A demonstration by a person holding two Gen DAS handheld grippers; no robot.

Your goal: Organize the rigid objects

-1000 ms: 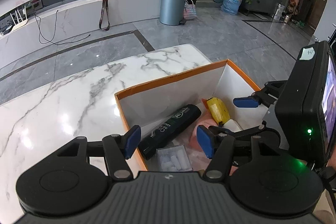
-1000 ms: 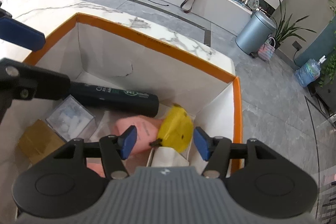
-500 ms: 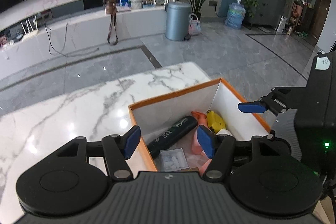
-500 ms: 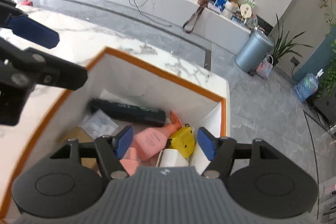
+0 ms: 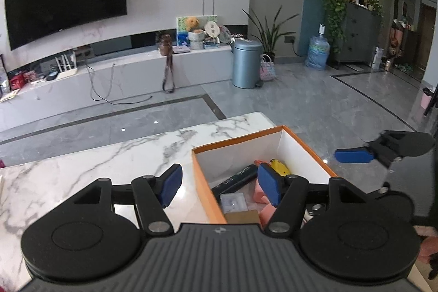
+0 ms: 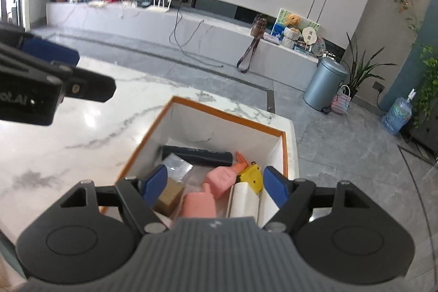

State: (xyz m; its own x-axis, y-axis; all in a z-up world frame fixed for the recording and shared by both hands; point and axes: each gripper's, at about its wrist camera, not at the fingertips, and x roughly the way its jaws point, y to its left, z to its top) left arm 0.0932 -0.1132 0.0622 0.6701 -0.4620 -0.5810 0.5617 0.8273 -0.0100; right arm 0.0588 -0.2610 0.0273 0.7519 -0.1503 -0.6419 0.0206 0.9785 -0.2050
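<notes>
Above the orange-rimmed box (image 6: 229,115) on the marble table (image 5: 82,168), your right gripper (image 6: 216,184) hangs with nothing in it, jaws widening, and your left gripper (image 5: 219,184) is spread and holds nothing. Inside the box lie a black tube (image 6: 197,154), pink bottles (image 6: 221,178) and a yellow tape measure (image 6: 253,177).

A box (image 6: 224,107) stands at the worktop's (image 6: 82,138) far right corner. In it, a long bottle (image 6: 197,154) lies along the far wall, a spray bottle (image 6: 223,178) near of it, a tape measure (image 6: 253,177) to its right, and a small carton (image 6: 168,196) on the near left.
</notes>
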